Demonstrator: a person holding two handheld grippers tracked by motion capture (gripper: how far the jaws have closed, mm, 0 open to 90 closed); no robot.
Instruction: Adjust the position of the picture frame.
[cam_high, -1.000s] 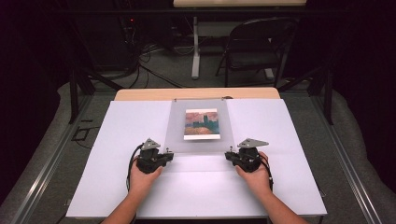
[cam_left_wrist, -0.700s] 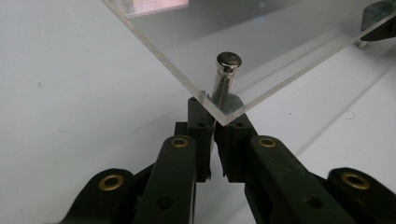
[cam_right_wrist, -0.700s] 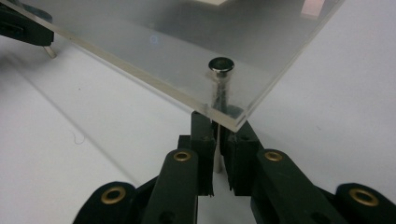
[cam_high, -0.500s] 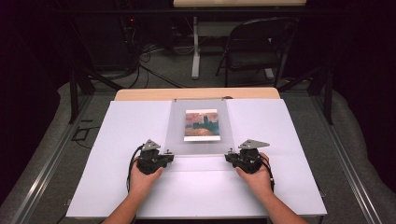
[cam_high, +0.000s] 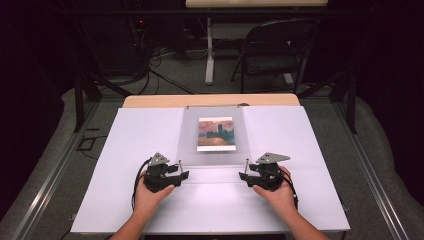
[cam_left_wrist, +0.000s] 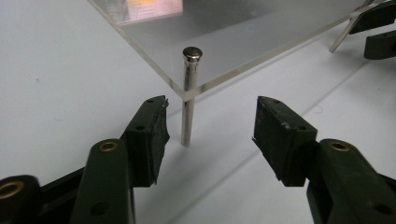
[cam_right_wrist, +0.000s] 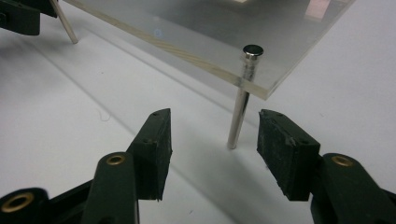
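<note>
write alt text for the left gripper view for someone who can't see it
The left claw is open, its two black jaws flanking a thin metal pin that stands on the white table. The pin passes through the near corner of a clear acrylic sheet held above the table. The other claw shows at the top right, near a second pin.

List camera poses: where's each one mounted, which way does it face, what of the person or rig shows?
High view: above the person's side, facing forward and down on the table; forearms, left gripper, right gripper.
Left gripper view: on the left gripper, along its open jaws toward a metal pin.
Right gripper view: on the right gripper, jaws open around another pin.
Shared: the clear acrylic sheet.
</note>
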